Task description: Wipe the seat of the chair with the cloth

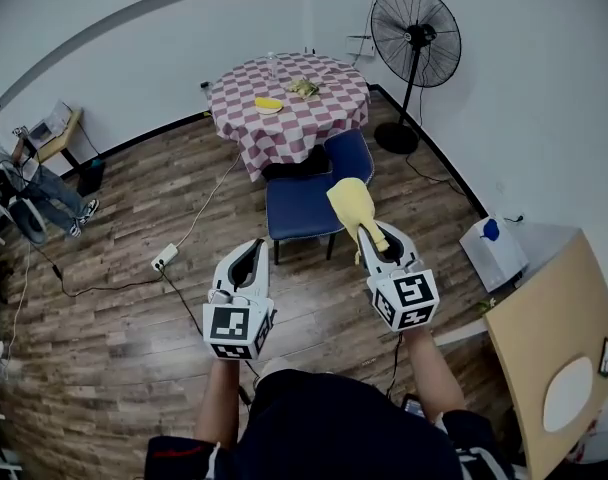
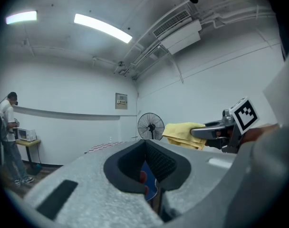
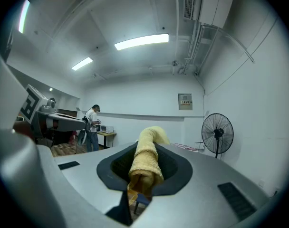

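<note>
Cloth (image 1: 349,203) in right gripper (image 1: 379,243) jaws, chair (image 1: 294,208) ahead

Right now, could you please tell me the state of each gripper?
Left gripper: shut, holding nothing.
Right gripper: shut on the yellow cloth.

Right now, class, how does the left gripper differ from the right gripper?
The right gripper is shut on the cloth; the left gripper is shut on nothing. In the head view the right gripper's cloth overlaps the chair; the left gripper shows over floor. Both point forward, roughly level.
</note>
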